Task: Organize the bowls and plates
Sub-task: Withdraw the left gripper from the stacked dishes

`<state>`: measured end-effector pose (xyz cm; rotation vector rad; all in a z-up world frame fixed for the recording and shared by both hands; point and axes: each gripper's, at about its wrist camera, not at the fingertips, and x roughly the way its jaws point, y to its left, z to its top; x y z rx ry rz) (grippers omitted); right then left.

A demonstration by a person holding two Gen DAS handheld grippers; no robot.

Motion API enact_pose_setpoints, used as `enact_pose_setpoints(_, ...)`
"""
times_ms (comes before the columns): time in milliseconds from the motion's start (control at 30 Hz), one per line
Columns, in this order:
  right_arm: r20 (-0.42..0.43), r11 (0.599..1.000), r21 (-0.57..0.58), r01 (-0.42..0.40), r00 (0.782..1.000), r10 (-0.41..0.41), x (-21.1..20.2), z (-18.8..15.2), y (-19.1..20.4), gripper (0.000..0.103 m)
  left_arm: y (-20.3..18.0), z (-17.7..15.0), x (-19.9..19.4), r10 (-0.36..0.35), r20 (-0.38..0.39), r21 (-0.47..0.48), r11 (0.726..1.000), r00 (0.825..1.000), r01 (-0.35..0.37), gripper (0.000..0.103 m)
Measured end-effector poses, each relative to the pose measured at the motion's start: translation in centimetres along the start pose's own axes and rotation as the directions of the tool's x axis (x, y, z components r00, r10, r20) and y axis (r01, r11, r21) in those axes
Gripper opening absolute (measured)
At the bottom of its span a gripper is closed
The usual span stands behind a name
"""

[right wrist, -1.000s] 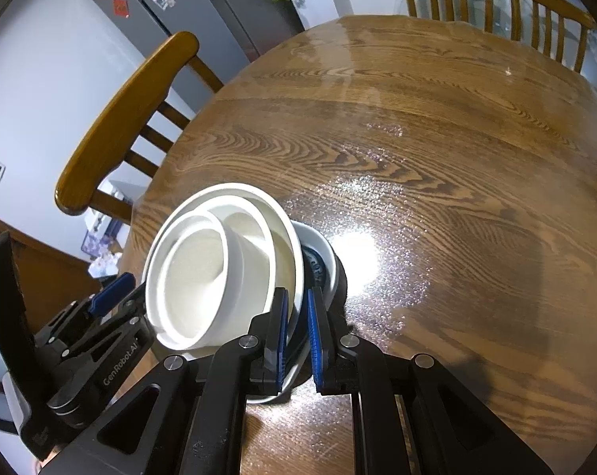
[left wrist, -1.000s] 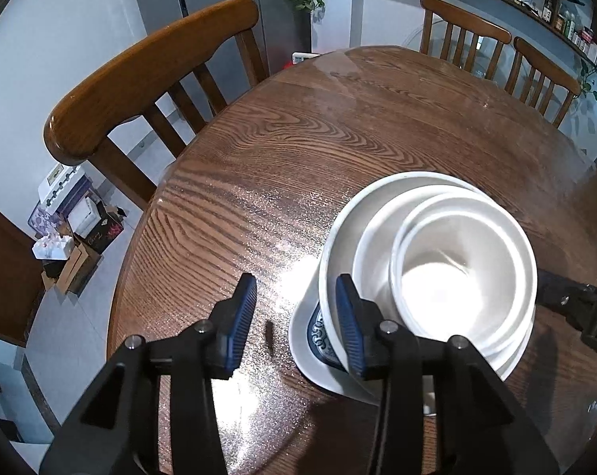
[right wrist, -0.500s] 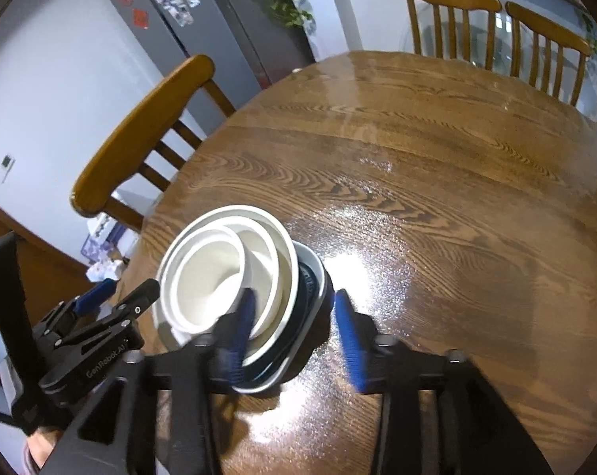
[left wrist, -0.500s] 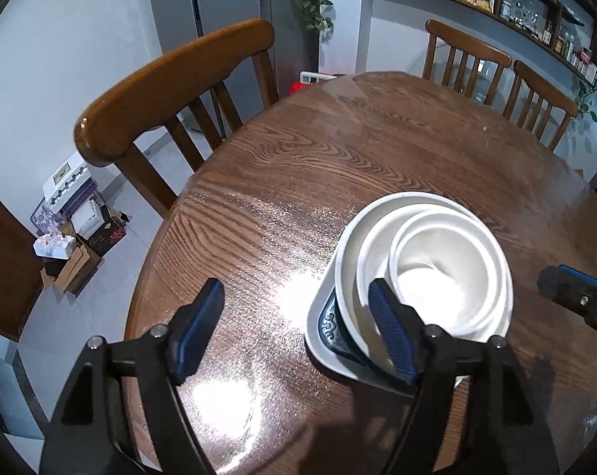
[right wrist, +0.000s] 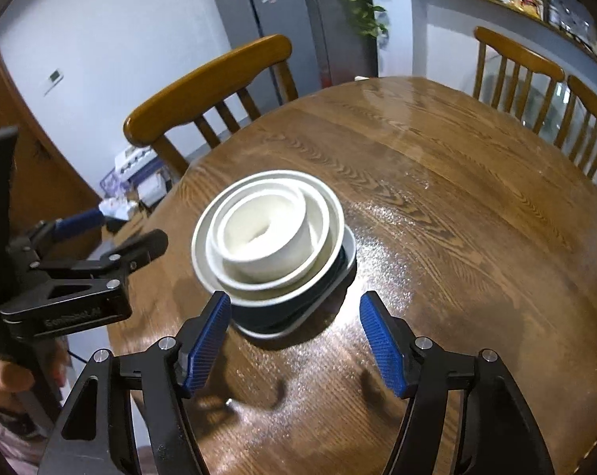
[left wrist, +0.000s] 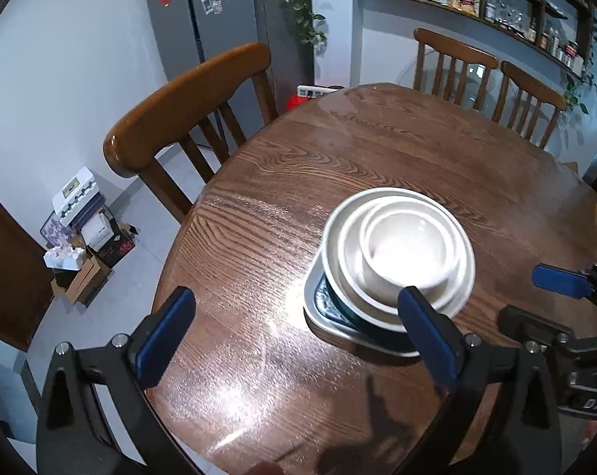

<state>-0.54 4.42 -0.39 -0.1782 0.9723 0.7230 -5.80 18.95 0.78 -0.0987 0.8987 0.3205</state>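
Both grippers hang over the near edge of the round wooden table (left wrist: 377, 150), spread wide, nothing between their fingers.

Left gripper (left wrist: 294, 332) — jaws far apart, blue pads facing inward. Its right-hand pad overlaps the near rim of the stack in the left wrist view, but whether it touches cannot be told; the other pad sits well off to the side, above bare wood. It holds nothing.

Right gripper (right wrist: 294, 340) — also wide open, one pad on each side of the stack's near edge, both short of it and apart from it. Empty.

The stack, taken as the landmark: a small white bowl (left wrist: 407, 253) nested in a middle white bowl (left wrist: 351, 261), that inside a large white bowl (left wrist: 466, 277), all on a dark plate (right wrist: 258, 314) which lies on a pale square-cornered plate (left wrist: 318, 316) flat on the table. The bowls sit off-centre on the plates, and the small bowl looks tilted in the right wrist view.

Beyond the stack to the left, a wooden chair (left wrist: 187, 99) is pushed up to the table; two more chairs (left wrist: 492, 67) stand at the far side. Behind the near chair stands a grey fridge (left wrist: 207, 12) with photos stuck on it. A bright glare patch lies on the wood just beside the plates.
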Motion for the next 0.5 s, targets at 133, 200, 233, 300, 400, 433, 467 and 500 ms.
enact_pose_setpoints(133, 0.003, 1.0, -0.013, -0.008, 1.0, 0.008, -0.2, -0.3, 0.5, 0.069, -0.3, -0.4, -0.7, -0.001, 0.004, 0.013, 1.0, 1.0, 0.001, 0.102)
enact_pose_setpoints(200, 0.005, 1.0, -0.019, -0.015, 1.0, 0.015, -0.3, -0.4, 0.7, 0.069, -0.3, -0.5, -0.8, -0.014, -0.004, 0.008, 1.0, 1.0, 0.014, 0.102)
enact_pose_setpoints(233, 0.006, 1.0, -0.021, -0.016, 1.0, 0.017, -0.4, -0.4, 0.9, 0.069, -0.3, -0.6, -0.9, -0.014, -0.005, 0.005, 1.0, 1.0, 0.014, 0.102)
enact_pose_setpoints(300, 0.008, 0.999, -0.026, -0.019, 1.0, 0.019, -0.5, -0.6, 1.1, 0.069, -0.3, -0.6, -0.9, -0.013, -0.006, -0.002, 1.0, 1.0, 0.013, 0.102)
enact_pose_setpoints(400, 0.006, 0.999, -0.027, -0.018, 1.0, 0.018, -0.5, -0.7, 1.2, 0.069, -0.3, -0.8, -0.9, -0.01, -0.005, -0.012, 1.0, 1.0, 0.01, 0.102)
enact_pose_setpoints(433, 0.006, 0.999, -0.027, -0.019, 1.0, 0.019, -0.5, -0.7, 1.2, 0.069, -0.4, -0.8, -0.9, -0.003, -0.003, -0.009, 1.0, 1.0, 0.003, 0.102)
enact_pose_setpoints(467, 0.006, 0.999, -0.027, -0.02, 1.0, 0.02, -0.5, -0.7, 1.2, 0.069, -0.5, -0.9, -1.0, 0.003, -0.001, -0.006, 1.0, 1.0, -0.003, 0.102)
enact_pose_setpoints(500, 0.007, 0.999, -0.026, -0.019, 1.0, 0.019, -0.5, -0.7, 1.2, 0.069, -0.6, -0.9, -1.0, 0.007, 0.0, -0.005, 1.0, 1.0, -0.007, 0.102)
